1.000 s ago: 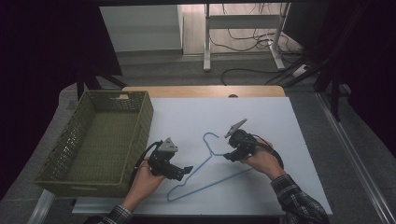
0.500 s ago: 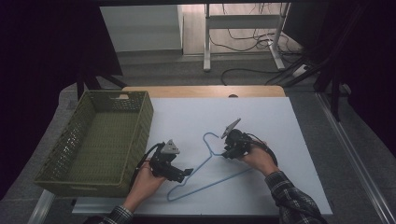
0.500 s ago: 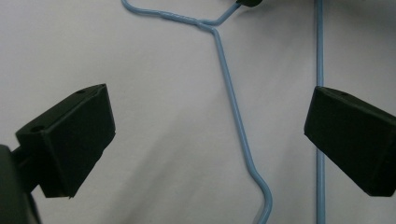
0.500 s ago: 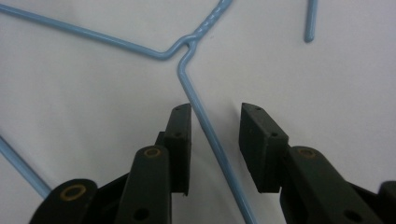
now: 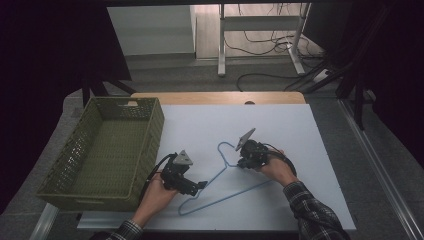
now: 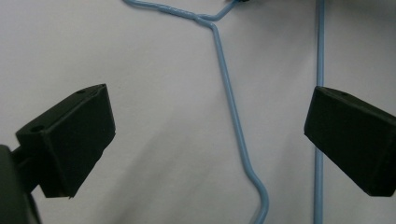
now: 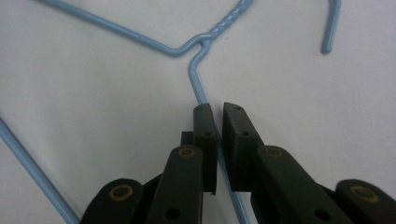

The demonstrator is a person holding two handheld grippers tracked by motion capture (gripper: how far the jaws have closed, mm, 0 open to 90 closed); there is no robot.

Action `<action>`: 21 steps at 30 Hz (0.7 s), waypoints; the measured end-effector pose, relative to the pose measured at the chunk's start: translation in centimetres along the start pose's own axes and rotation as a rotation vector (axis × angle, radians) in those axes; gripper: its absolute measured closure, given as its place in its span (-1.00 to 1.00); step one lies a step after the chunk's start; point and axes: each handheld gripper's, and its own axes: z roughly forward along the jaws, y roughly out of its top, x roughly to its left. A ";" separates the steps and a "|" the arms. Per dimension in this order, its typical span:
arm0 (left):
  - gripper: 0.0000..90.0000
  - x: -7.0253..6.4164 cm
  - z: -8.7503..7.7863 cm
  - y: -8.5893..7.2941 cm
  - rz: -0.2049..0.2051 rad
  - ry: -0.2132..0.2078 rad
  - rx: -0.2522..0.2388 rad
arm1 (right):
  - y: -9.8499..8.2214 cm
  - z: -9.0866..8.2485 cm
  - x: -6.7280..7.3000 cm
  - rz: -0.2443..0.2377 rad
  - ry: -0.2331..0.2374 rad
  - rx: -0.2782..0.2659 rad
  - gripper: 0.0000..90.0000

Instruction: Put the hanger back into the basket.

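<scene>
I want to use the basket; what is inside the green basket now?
The green basket looks empty; only its woven floor shows. The corner behind its near wall is hidden.

A white-topped table (image 5: 310,130) with a bare wooden strip (image 5: 215,97) along its far edge stands on grey carpeted floor (image 5: 240,77). Beyond it, a white metal desk frame (image 5: 222,45) rises over pale wooden flooring, with black cables (image 5: 265,47) trailing beneath. A white wall panel (image 5: 150,30) sits far left. Both sides of the room lie in darkness.
</scene>
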 end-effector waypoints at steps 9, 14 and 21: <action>-0.93 0.3 0.6 0.4 -0.024 -0.024 0.031 | 0.1 -0.5 0.5 -0.035 -0.022 -0.014 0.93; -0.91 0.7 0.8 1.0 -0.030 -0.021 0.019 | 0.2 -1.1 0.7 -0.048 -0.036 -0.034 0.93; -0.55 1.4 1.2 2.0 -0.013 -0.025 0.022 | 0.3 -2.0 1.3 -0.063 -0.048 -0.058 0.93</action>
